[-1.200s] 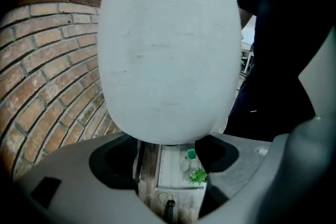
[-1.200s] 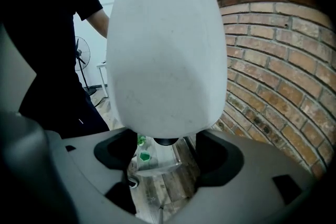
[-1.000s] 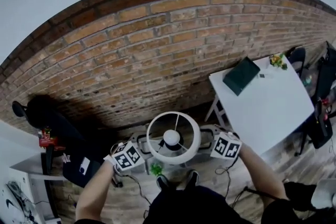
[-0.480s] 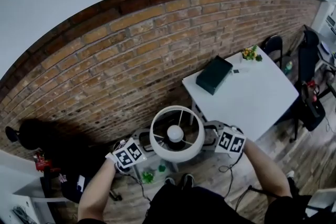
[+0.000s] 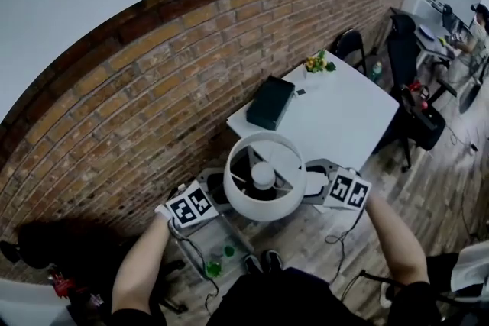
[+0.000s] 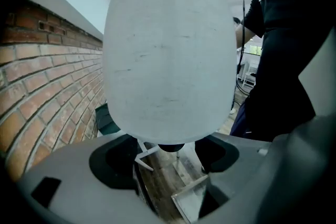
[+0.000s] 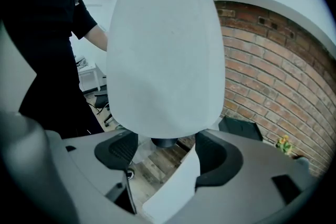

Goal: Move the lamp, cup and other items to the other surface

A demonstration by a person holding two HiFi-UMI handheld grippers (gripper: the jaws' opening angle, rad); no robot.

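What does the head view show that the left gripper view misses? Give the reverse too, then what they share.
Head view only: the right gripper, the white table, the flowers, the bulb inside the lamp. Left gripper view only: the socket under the shade. Both: the lamp, the left gripper, the brick wall, the wooden floor.

Lamp (image 5: 263, 178) between left tongs (image 5: 218, 192) and right tongs (image 5: 315, 184); table (image 5: 344, 118) beyond; box (image 5: 270, 102) on table.

Soft even light; heavy fisheye curvature, dark vignetted corners; lampshade (image 6: 168, 44) near lens, soft-focus.
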